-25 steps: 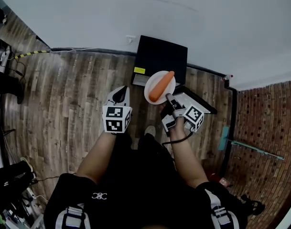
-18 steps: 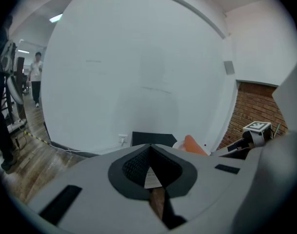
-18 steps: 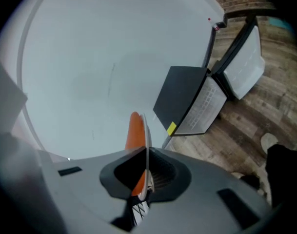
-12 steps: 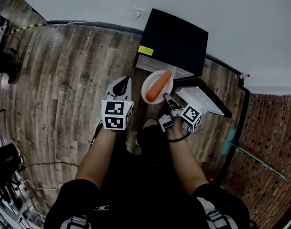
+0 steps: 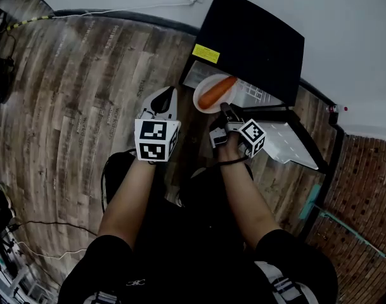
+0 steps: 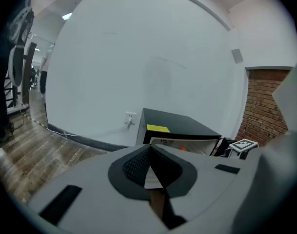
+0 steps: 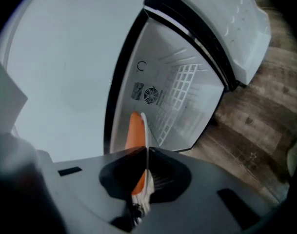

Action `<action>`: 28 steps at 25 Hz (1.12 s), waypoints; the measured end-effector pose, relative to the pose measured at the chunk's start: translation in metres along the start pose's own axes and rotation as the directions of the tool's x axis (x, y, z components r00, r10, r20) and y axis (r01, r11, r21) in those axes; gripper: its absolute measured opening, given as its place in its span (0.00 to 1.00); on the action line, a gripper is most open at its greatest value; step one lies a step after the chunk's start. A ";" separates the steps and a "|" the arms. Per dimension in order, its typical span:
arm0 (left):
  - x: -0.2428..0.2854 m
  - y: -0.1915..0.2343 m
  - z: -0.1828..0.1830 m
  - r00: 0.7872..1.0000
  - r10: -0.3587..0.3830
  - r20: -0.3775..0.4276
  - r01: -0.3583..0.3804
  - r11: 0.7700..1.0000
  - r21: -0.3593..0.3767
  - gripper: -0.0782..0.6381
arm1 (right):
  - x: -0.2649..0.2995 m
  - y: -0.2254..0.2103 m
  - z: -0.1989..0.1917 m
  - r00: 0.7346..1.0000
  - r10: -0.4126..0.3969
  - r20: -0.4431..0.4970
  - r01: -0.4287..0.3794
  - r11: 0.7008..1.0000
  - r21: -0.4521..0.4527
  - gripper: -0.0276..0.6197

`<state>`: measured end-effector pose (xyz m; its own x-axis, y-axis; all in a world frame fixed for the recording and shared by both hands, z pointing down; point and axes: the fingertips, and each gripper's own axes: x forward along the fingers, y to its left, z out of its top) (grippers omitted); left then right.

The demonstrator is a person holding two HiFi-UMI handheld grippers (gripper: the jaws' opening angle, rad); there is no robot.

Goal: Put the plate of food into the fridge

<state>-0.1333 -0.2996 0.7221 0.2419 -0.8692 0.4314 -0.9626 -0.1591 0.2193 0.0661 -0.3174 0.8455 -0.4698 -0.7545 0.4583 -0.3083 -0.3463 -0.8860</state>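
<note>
Gripping the small round white plate (image 5: 205,88) by its near rim, the right gripper (image 5: 225,114) has its jaws almost together, the pads pinching the thin edge from either side. The right gripper view shows the plate edge-on between them. One long orange carrot (image 5: 218,92) lies loose across the plate.

The plate hangs in the air at the mouth of the small black fridge (image 5: 250,40). The fridge's white-lined door (image 5: 288,141) stands swung open to the right, above the wooden plank floor (image 5: 85,75). The plate's far edge points at the pale interior and its white wire shelf (image 7: 180,96); it does not look set down yet.

The left gripper (image 5: 162,101) floats just left of the plate, apart from it. Its jaws are closed tip to tip with nothing between them.

The plate looks stiff, smooth and probably breakable, though I cannot tell its material. With a hold on one edge only, its weight and the carrot's lever against the pads, so a glazed rim could slip or twist. The carrot is firm and round and nothing pins it, so any tilt would likely send it rolling off. A rim pinch seems the only hold a flat plate offers. Keeping it level and sliding it onto the shelf before letting go looks safest.
</note>
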 end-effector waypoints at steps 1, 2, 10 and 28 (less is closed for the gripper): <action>0.009 0.004 -0.008 1.000 -0.002 0.003 0.002 1.000 0.001 0.10 | 0.014 -0.010 0.001 1.000 0.001 0.003 -0.001 1.000 -0.015 0.08; 0.018 0.008 -0.015 1.000 -0.005 0.008 0.005 1.000 0.001 0.10 | 0.027 -0.018 0.004 1.000 0.005 0.007 -0.004 1.000 -0.030 0.08; 0.087 0.038 -0.059 0.997 -0.028 0.078 0.025 0.999 0.034 0.10 | 0.109 -0.047 0.046 0.990 0.065 0.121 -0.064 0.998 -0.008 0.08; 0.133 0.033 -0.088 0.988 -0.120 0.100 0.111 0.989 0.093 0.10 | 0.143 -0.048 0.085 0.932 -0.068 0.355 0.229 0.870 -0.436 0.11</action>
<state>-0.1222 -0.3795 0.8636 0.3426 -0.8860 0.3124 -0.9369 -0.2976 0.1834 0.0836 -0.4562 0.9474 -0.1233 -0.8780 0.4625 -0.7368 -0.2312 -0.6354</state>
